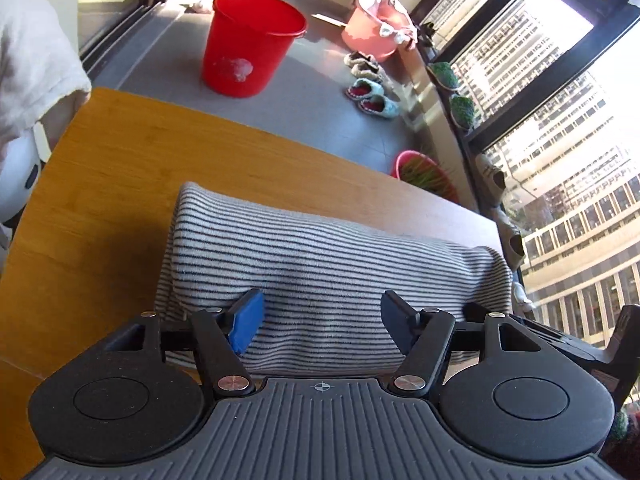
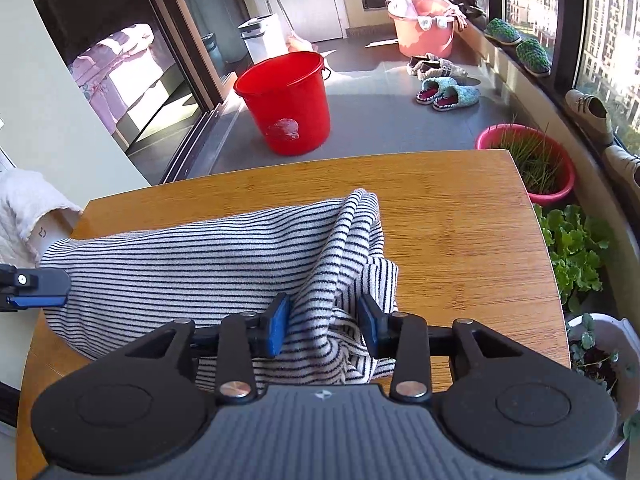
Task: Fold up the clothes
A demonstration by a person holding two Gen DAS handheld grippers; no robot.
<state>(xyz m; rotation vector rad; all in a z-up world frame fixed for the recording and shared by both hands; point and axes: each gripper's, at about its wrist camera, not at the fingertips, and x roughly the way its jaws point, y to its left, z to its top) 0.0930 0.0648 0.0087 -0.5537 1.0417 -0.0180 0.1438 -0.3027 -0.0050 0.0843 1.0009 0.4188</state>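
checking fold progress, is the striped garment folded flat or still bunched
Partly folded: the striped garment lies smooth at the left, but its right end is bunched in loose ridges.

My left gripper [image 1: 320, 322] has its two blue fingers wide apart, holding nothing. My right gripper [image 2: 323, 326] has its fingers apart too, a bit closer together. From my right gripper I see the left one off to the left side, level with it
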